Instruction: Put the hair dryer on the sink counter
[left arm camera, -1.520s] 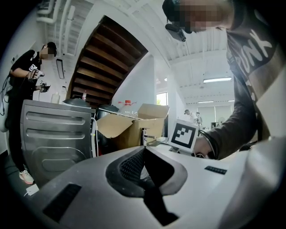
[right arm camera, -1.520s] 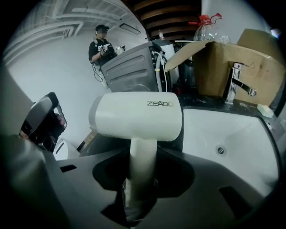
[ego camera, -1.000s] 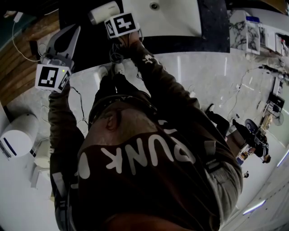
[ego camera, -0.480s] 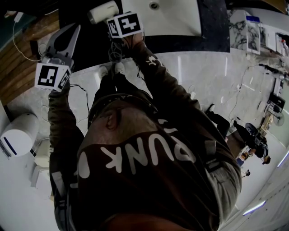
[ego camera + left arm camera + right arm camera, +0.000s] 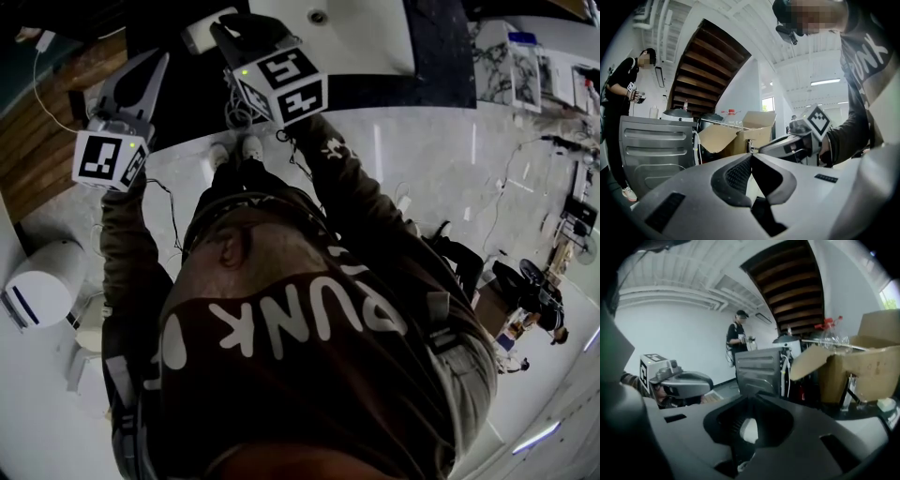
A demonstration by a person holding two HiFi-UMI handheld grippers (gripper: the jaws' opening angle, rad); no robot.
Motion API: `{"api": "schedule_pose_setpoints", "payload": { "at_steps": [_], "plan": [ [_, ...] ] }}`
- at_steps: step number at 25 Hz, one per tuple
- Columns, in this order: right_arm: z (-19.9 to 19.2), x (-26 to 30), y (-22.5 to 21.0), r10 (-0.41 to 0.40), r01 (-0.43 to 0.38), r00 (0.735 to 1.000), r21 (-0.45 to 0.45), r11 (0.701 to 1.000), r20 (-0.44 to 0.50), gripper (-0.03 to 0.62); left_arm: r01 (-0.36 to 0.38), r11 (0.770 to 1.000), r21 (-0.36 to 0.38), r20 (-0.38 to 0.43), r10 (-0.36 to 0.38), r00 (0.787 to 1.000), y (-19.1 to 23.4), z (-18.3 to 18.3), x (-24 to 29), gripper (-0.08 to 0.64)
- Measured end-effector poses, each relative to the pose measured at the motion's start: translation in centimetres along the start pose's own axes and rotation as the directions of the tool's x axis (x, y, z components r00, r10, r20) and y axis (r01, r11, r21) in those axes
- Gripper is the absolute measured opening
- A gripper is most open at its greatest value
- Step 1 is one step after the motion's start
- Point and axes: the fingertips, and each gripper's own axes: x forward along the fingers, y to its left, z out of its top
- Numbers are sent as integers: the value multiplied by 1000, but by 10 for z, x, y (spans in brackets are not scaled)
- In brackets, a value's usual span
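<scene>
The white hair dryer (image 5: 199, 36) lies on the black sink counter (image 5: 441, 56), left of the white basin (image 5: 366, 37). My right gripper (image 5: 227, 26) hangs above and just right of it, and its dark jaws cover part of the dryer. Those jaws are closing; in the right gripper view (image 5: 751, 398) the tips meet with nothing between them. My left gripper (image 5: 155, 58) hovers left of the counter, shut and empty, its tips touching (image 5: 751, 154). Each gripper shows in the other's view: the right gripper (image 5: 787, 145) and the left gripper (image 5: 679, 380).
A white round bin (image 5: 37, 281) stands on the floor at the left. Cables (image 5: 239, 112) trail below the counter edge. An open cardboard box (image 5: 862, 362) and a metal cabinet (image 5: 759, 371) stand ahead. A person (image 5: 738, 336) stands in the background.
My right gripper has lifted and pulled back from the hair dryer, its marker cube now larger and lower in the head view. The dryer stays on the counter. The left gripper has held still.
</scene>
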Motion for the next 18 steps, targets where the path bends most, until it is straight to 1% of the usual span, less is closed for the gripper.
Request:
{"api": "schedule_pose_setpoints", "payload": {
  "at_steps": [1,3,6,10,12,15,18],
  "plan": [
    [11,-6,8,25,-23,998,-42,999,53,41,-1,1000,3,-1,1,1000,-1,2,-1,-6],
    [29,-19,26,82,-66,988,-121,990,129,35,-5,1000,7,0,5,1000,-1,8,-4,-6],
    [43,-36,48,152,-115,970,-193,974,190,34,-15,1000,11,7,15,1000,-2,17,-15,-6],
    [56,-48,68,219,-154,944,-257,954,246,31,-33,999,11,14,33,999,-3,26,-26,-6],
    [60,-48,75,243,-166,935,-287,943,259,25,-40,999,11,16,39,999,-2,29,-29,-6],
    [62,-48,81,266,-185,929,-300,936,258,17,-43,999,17,17,43,999,-2,35,-31,-6],
    [63,-48,81,274,-193,925,-294,936,263,11,-45,999,21,19,44,999,-3,38,-33,-6]
  ]
}}
